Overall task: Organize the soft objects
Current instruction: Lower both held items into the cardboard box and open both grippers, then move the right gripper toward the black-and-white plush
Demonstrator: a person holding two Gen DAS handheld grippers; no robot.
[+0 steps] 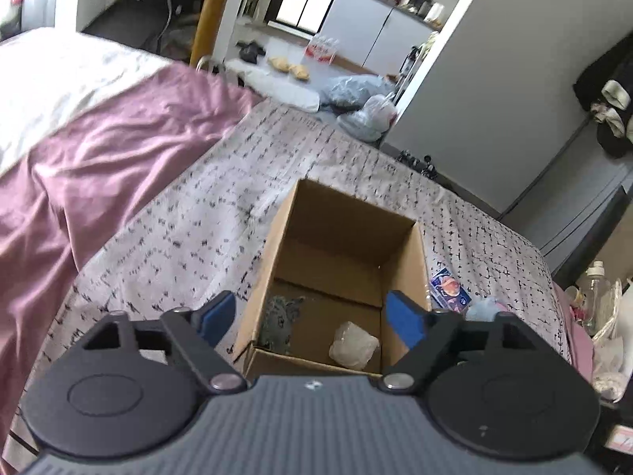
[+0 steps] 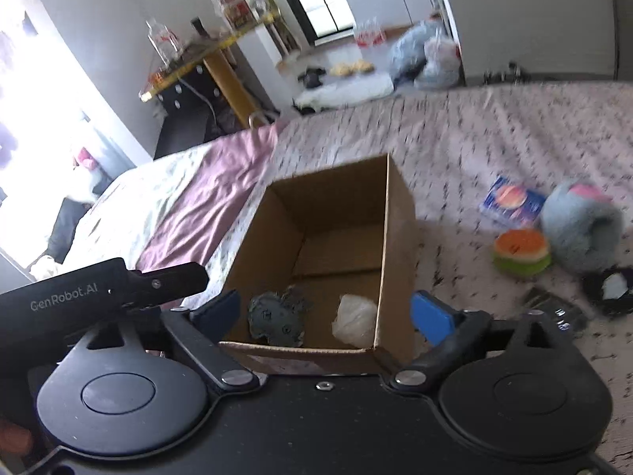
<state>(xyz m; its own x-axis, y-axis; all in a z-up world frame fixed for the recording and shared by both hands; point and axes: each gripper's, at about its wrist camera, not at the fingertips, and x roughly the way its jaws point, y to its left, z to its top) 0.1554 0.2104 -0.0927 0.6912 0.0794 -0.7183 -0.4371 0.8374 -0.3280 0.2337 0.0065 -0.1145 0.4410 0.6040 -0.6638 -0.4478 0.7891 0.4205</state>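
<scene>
Grey toy [image 1: 281, 322], boxed, below spread jaws

Your left wrist camera looks steeply down along its fingers from just above the near rim of the cardboard box [image 1: 344, 237] on the bed [image 1: 190, 213]. Your right wrist camera faces the same way from slightly farther right. Both views share the box [image 2: 336, 233], bedspread and far kitchen.
</scene>
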